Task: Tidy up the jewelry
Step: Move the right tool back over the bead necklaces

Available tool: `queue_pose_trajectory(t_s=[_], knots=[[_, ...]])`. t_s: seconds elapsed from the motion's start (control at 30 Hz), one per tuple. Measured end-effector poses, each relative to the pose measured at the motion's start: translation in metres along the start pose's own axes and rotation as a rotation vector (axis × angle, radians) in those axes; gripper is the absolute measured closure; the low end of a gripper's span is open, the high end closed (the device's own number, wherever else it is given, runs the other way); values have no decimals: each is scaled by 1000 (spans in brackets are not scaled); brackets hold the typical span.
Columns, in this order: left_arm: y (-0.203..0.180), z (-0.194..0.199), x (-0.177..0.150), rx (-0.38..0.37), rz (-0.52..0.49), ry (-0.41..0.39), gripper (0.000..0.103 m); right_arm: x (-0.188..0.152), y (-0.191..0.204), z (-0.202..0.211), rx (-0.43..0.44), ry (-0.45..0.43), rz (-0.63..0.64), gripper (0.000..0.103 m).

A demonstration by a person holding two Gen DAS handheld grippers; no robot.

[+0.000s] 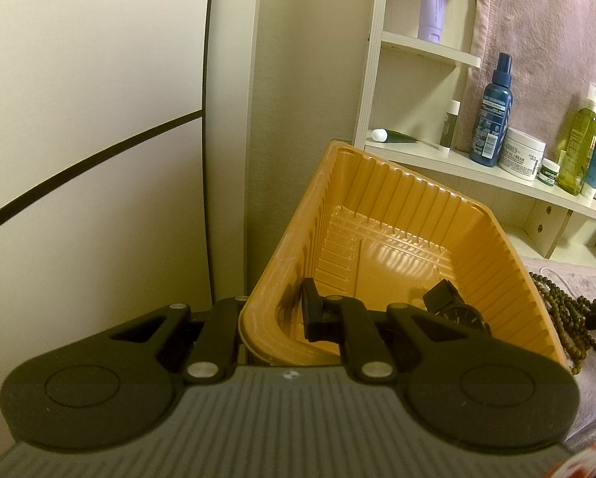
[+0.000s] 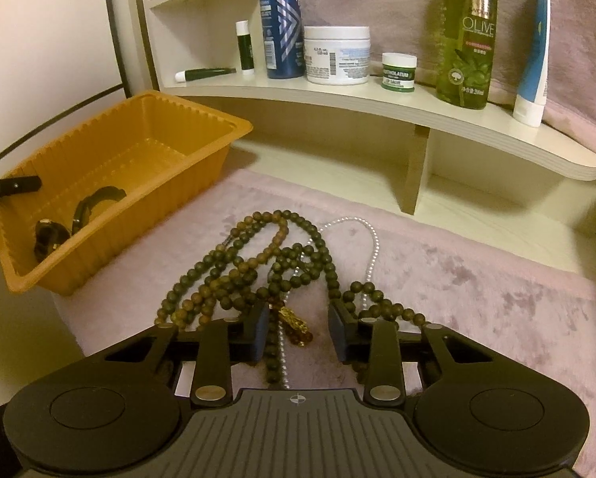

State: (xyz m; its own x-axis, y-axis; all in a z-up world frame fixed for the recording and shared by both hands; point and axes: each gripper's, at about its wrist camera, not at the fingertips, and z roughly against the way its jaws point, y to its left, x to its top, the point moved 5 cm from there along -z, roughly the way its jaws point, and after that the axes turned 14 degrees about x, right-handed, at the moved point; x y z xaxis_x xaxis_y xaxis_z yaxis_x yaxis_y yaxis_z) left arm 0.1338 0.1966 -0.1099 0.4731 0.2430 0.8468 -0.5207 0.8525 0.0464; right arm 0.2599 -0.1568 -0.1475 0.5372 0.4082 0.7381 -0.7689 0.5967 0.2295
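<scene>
My left gripper (image 1: 274,318) sits at the near left corner of the orange tray (image 2: 202,119); one finger is inside and the other outside, so the jaws appear to be pinching the tray wall to steady it, though the contact itself is partly hidden. In the tray lies one black watch (image 2: 79,215), near that held end. To the right, on the pink cloth (image 2: 497,298) covering the bench, is a tangle of brown wooden beads (image 2: 258,271) with one strand of small white pearls (image 2: 371,247) threaded through it; I cannot tell how many bead strands make up the heap. A gold charm (image 2: 294,322) lies in the near part of the tangle. My right gripper (image 2: 298,332) hovers just over it, jaws spread and empty, with the charm and several strands between the fingers. To do this well I judge I should lower until both pads straddle a thick bundle, close firmly, then lift slowly so trailing loops clear the tray rim. On the shelf (image 2: 377,97) behind stand eight toiletry containers.
</scene>
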Motion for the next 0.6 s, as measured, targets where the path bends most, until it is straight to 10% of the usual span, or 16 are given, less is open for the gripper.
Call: queue_pose_trajectory(t_s=[0.6], knots=[[0,-1,-3,0,0,1,91,5,45,-26,0,75,254,69]])
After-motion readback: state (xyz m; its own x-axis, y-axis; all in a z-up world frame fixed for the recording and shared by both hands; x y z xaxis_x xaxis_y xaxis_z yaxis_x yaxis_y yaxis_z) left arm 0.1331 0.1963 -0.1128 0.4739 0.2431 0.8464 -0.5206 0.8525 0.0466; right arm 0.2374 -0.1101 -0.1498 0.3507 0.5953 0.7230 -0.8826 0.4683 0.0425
